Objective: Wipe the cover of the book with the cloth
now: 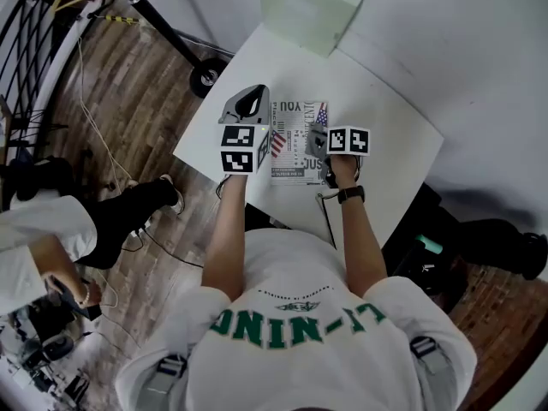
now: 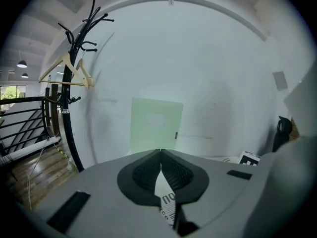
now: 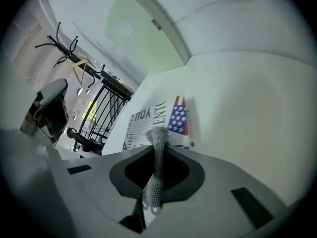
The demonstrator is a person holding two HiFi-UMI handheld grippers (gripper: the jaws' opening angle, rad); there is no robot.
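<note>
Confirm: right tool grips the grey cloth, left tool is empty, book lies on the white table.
Wrong on the left tool: the left gripper view shows it shut on the book. The right tool grips the grey cloth; the book lies on the white table.

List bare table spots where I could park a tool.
Widest bare table is right of the book, out to the edge. A smaller strip lies between book and green box. Crowded at the book: left gripper clamps it, right gripper holds the cloth there.
</note>
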